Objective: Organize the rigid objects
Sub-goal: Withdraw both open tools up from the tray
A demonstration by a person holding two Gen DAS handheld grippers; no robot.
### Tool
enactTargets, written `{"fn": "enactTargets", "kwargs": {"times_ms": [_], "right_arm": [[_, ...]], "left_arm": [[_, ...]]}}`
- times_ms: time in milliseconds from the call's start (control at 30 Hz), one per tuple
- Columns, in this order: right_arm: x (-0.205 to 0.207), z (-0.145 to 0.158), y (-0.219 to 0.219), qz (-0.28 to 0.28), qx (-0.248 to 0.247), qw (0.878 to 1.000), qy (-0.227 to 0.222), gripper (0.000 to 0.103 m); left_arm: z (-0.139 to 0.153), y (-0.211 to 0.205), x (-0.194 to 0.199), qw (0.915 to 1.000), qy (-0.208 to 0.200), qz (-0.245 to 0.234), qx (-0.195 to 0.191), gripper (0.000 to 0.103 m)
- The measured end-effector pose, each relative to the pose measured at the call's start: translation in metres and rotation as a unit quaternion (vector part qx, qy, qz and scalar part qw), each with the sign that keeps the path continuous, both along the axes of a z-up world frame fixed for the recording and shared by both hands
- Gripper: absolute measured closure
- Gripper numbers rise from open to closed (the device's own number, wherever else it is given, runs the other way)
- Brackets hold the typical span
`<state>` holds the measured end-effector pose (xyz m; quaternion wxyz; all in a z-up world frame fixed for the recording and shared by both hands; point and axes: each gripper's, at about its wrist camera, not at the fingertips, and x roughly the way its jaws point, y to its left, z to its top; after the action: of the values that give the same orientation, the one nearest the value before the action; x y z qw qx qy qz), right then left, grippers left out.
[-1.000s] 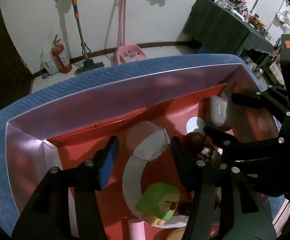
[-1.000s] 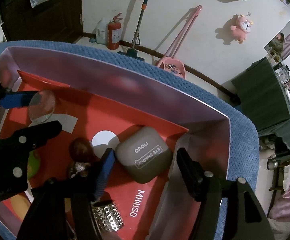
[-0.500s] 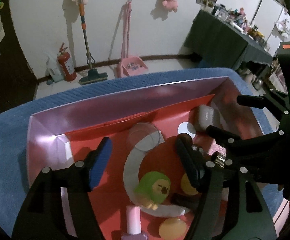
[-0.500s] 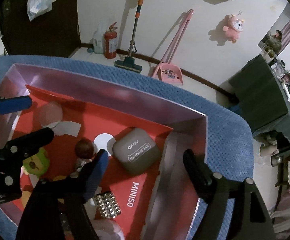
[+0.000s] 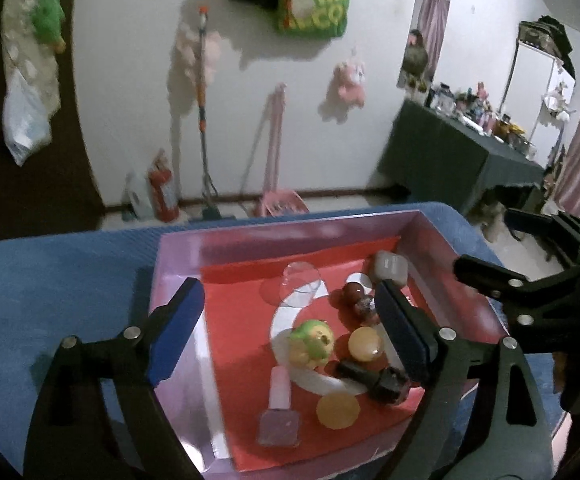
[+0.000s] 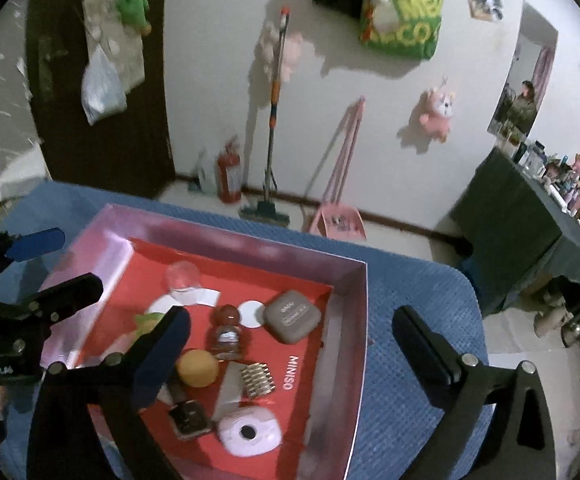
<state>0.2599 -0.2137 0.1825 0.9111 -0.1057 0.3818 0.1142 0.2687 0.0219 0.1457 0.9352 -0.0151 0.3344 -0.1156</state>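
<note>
A pink-walled box with a red floor [image 5: 246, 356] [image 6: 354, 360] sits on a blue cloth and holds small items. In the left wrist view I see a green bird figure [image 5: 312, 342], a pink nail polish bottle [image 5: 279, 420], two yellow balls [image 5: 364, 344], a black bottle [image 5: 374, 378] and a clear dome [image 5: 299, 280]. In the right wrist view I see a grey eye-shadow case [image 6: 292, 315], a red-capped bottle [image 6: 226, 330], a gold comb clip [image 6: 256, 380] and a pink round case [image 6: 250, 432]. My left gripper [image 5: 286, 340] and right gripper [image 6: 290, 356] hang open and empty above the box.
The blue cloth [image 6: 410, 304] covers the table around the box. Beyond it is floor with a fire extinguisher [image 6: 228, 176], a mop [image 6: 270, 120] and a pink dustpan [image 6: 338, 220]. A dark-clothed table [image 6: 530, 216] with clutter stands at the right.
Both grippers have risen and pulled back from the box, still open and empty. More of the box, cloth and room shows now. The items in the box lie as before.
</note>
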Motion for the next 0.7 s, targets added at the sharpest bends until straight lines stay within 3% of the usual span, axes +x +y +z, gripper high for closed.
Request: {"fn": "enactTargets", "kwargs": {"times_ms": [167, 300, 500, 700], "right_arm": [[-0.045, 0.004, -0.007, 0.009, 0.045, 0.998, -0.050, 0.000], [-0.071, -0.008, -0.011, 0.007, 0.071, 0.995, -0.072, 0.000], [-0.085, -0.034, -0.007, -0.013, 0.056, 0.991, -0.117, 0.000], [-0.074, -0.061, -0.009, -0.021, 0.065, 0.989, -0.128, 0.000]], "left_arm": [[0.002, 0.004, -0.035, 0.9981, -0.056, 0.022, 0.009, 0.006], [-0.008, 0.000, -0.053, 0.9954, -0.086, 0.035, 0.023, 0.006], [-0.041, -0.008, -0.056, 0.9946, -0.084, 0.048, 0.039, 0.006], [-0.058, -0.007, -0.055, 0.9932, -0.092, 0.061, 0.038, 0.006]]}}
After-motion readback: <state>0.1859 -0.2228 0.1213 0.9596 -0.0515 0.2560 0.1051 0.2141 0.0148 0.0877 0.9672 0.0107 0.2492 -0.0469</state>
